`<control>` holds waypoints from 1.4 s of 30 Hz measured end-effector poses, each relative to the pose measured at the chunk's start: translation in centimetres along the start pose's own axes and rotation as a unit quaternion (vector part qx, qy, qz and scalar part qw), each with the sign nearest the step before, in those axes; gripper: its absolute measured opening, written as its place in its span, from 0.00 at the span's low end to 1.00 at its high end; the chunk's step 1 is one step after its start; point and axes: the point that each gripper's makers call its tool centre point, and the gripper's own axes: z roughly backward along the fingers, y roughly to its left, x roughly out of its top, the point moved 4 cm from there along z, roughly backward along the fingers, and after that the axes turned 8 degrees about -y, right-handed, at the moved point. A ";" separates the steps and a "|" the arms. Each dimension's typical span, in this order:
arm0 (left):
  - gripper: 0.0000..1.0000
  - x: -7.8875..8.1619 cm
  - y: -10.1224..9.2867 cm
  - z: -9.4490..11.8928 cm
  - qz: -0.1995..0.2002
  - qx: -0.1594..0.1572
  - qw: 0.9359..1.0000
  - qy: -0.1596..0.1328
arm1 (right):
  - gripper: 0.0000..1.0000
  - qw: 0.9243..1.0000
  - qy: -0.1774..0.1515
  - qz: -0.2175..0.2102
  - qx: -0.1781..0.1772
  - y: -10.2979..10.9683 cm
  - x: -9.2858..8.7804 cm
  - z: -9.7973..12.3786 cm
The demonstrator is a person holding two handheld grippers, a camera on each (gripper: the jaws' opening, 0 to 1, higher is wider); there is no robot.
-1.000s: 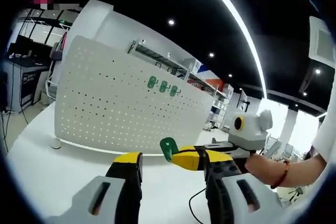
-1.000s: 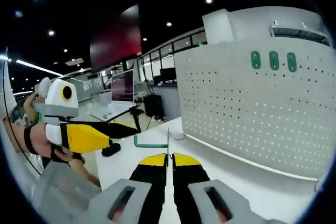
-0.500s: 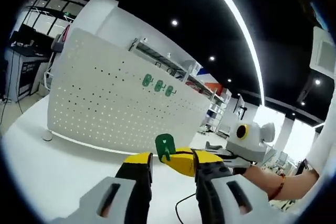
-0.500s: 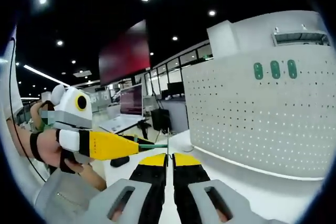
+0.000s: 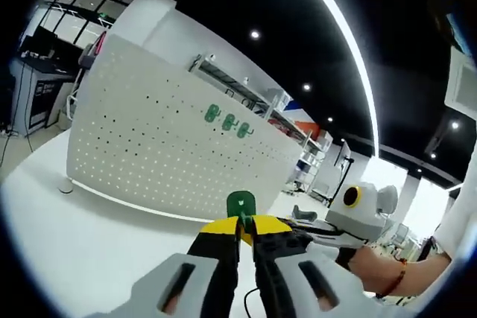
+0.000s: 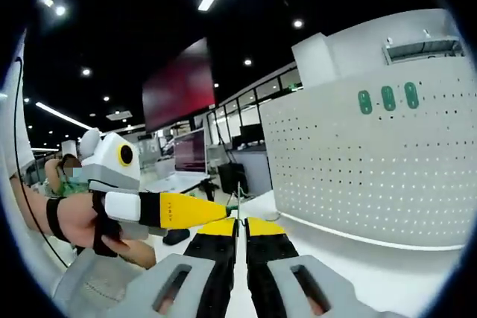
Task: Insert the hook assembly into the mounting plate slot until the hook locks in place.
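The white perforated mounting plate (image 5: 164, 158) stands upright on the white table, with three green hooks (image 5: 228, 121) hung near its top. In the left gripper view my left gripper (image 5: 240, 223) is shut on the green hook assembly (image 5: 241, 202), whose flat green tab sticks up above the yellow tips. My right gripper (image 5: 287, 229) reaches in from the right, right behind those tips. In the right gripper view my right gripper (image 6: 240, 221) is shut on the hook's thin green rod (image 6: 234, 207), and the left gripper (image 6: 223, 211) meets it from the left. The plate (image 6: 373, 176) stands to the right, well apart.
The white table (image 5: 89, 236) runs in front of the plate. A black cable (image 5: 250, 299) lies on it near my jaws, and a small dark object (image 6: 176, 236) sits below the left gripper. Desks and monitors (image 6: 190, 156) stand behind. A person's forearm (image 6: 67, 217) holds the left gripper.
My left jaws, open a second ago, have shut on the green hook's tab. The two grippers have come together; the right one has kept hold of the rod.
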 end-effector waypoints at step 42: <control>0.03 4.2 0.9 -5.4 -0.115 0.049 0.991 -0.056 | 0.38 0.996 0.022 0.070 -0.056 -3.7 0.1 5.0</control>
